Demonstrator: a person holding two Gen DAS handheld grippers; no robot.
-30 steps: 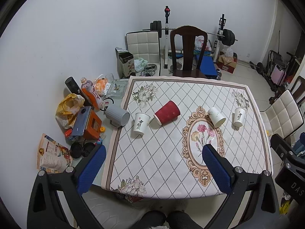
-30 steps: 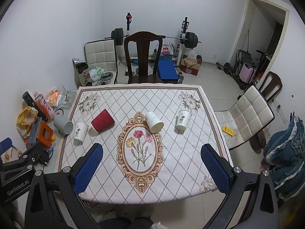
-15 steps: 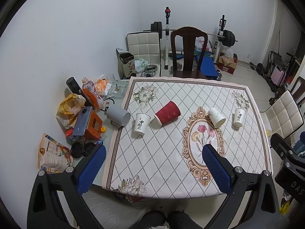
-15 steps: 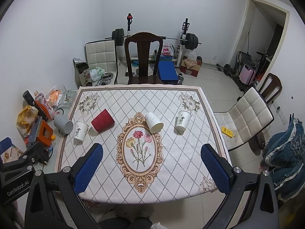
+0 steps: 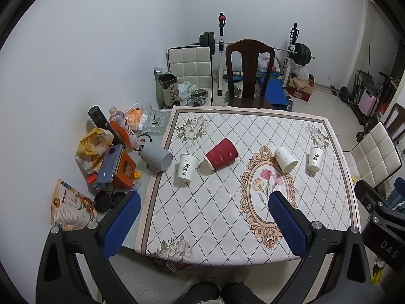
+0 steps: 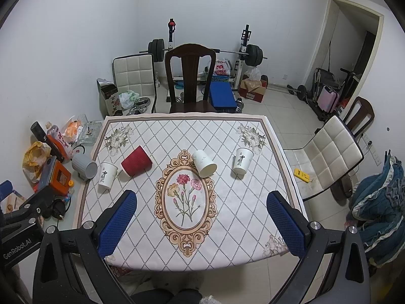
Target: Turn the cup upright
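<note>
Both the left gripper (image 5: 203,225) and right gripper (image 6: 201,221) hang above the worktop's (image 6: 253,217) near edge, jaws spread wide and empty, while well beyond them the red cup (image 5: 221,154) and white cup (image 6: 204,163) lie tipped over.

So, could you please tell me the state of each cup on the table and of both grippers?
red cup: on its side
plain white cup: on its side
left printed cup: standing, wide end up
right printed cup: standing, wide end up
grey mug: on its side
left gripper: open, empty
right gripper: open, empty
</note>
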